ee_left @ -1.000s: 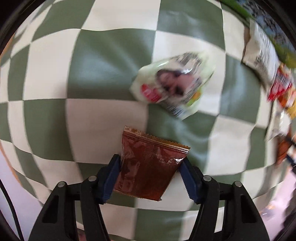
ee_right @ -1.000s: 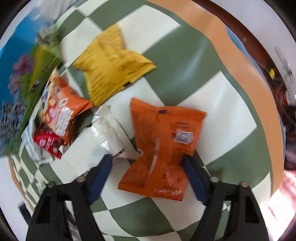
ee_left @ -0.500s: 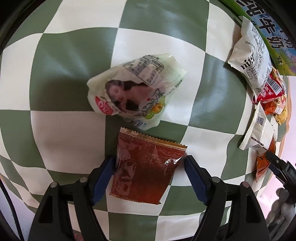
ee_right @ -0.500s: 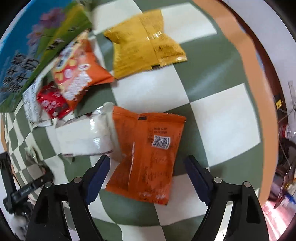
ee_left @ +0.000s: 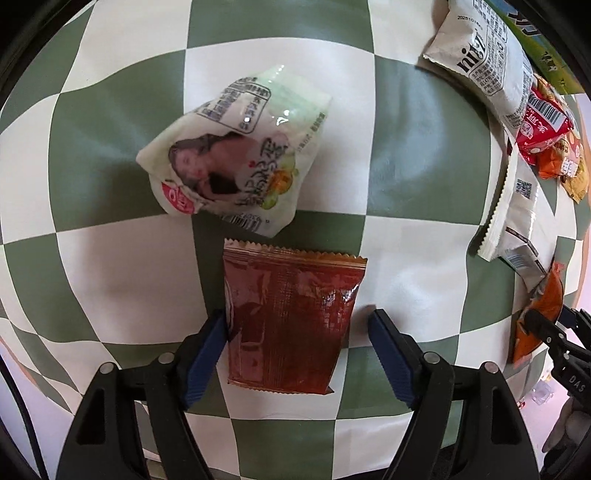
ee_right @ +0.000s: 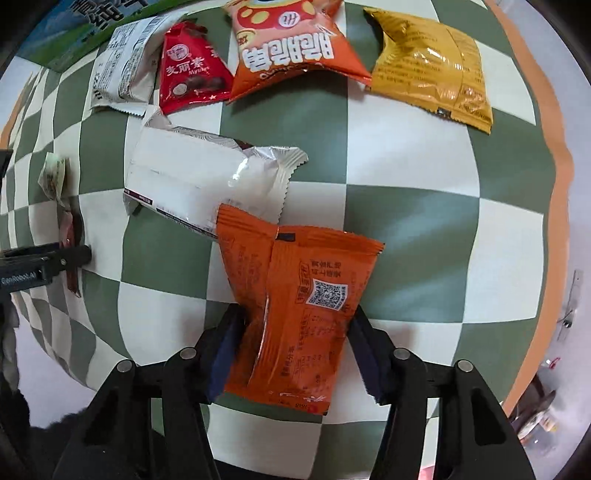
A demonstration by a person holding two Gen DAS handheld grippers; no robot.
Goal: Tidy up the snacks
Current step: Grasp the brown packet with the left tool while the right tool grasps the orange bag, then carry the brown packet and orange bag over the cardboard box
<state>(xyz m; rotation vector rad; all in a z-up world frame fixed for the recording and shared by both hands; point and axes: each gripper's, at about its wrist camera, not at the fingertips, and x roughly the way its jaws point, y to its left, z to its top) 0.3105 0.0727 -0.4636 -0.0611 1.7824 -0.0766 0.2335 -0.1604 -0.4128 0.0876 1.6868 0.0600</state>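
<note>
My right claw [ee_right: 295, 354] has just been closing, and its blue pads now press on both side edges of the orange packet [ee_right: 301, 314], so I have it gripped low down while its top corner overlaps the white wrapper [ee_right: 192, 177] just beyond. To do this step well, I think I should lift straight up before moving sideways, so the orange packet does not drag the white wrapper along, and keep the squeeze light, since the packet looks puffy and could slip or crush. Beyond the white wrapper, along the far side of the checked surface [ee_right: 424, 229], lies a row: a pale printed packet [ee_right: 122, 70], a red packet [ee_right: 192, 70], an orange-and-white bag [ee_right: 295, 48] and a yellow bag [ee_right: 428, 66]. My left claw [ee_left: 295, 328] stands open: one pad touches the side of the dark red sachet [ee_left: 291, 321], the other stands clear of it, so the sachet lies flat on the surface and is not gripped. Just beyond the sachet, almost touching its top edge, rests a pale green pouch [ee_left: 240, 155]. I see no tray, box or basket to sort into; only the edge of a green carton [ee_right: 92, 22] shows behind the row, and I cannot tell whether anything is in it.
</note>
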